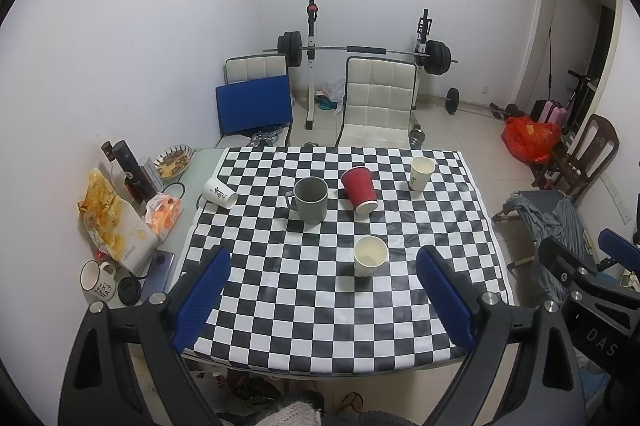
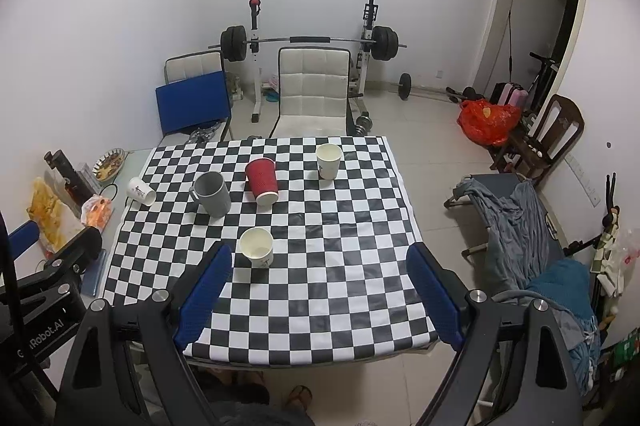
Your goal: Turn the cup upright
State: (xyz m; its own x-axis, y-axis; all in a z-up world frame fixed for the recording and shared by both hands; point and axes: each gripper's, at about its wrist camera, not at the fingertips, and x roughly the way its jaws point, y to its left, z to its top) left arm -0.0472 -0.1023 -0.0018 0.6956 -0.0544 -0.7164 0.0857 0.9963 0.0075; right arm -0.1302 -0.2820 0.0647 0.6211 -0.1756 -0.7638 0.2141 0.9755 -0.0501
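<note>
A checkered cloth (image 1: pixel 320 306) (image 2: pixel 320 286) covers the table. On it a red ribbed paper cup (image 1: pixel 359 189) (image 2: pixel 262 180) stands upside down, tilted. A white paper cup (image 1: pixel 219 192) (image 2: pixel 141 191) lies on its side at the left edge. A grey mug (image 1: pixel 310 200) (image 2: pixel 212 194) and two white paper cups (image 1: pixel 371 255) (image 2: pixel 257 248), (image 1: pixel 421 173) (image 2: pixel 328 161) stand upright. My left gripper (image 1: pixel 324 298) and right gripper (image 2: pixel 320 294) are both open and empty, held above the table's near edge, well short of the cups.
Snack bags (image 1: pixel 112 222), a dark bottle (image 1: pixel 132 170), a dish (image 1: pixel 173 161) and a white mug (image 1: pixel 96 280) crowd the table's left strip. White chairs (image 1: pixel 380 102), a barbell rack (image 1: pixel 360 50) and a cot with clothes (image 2: pixel 516 226) surround the table.
</note>
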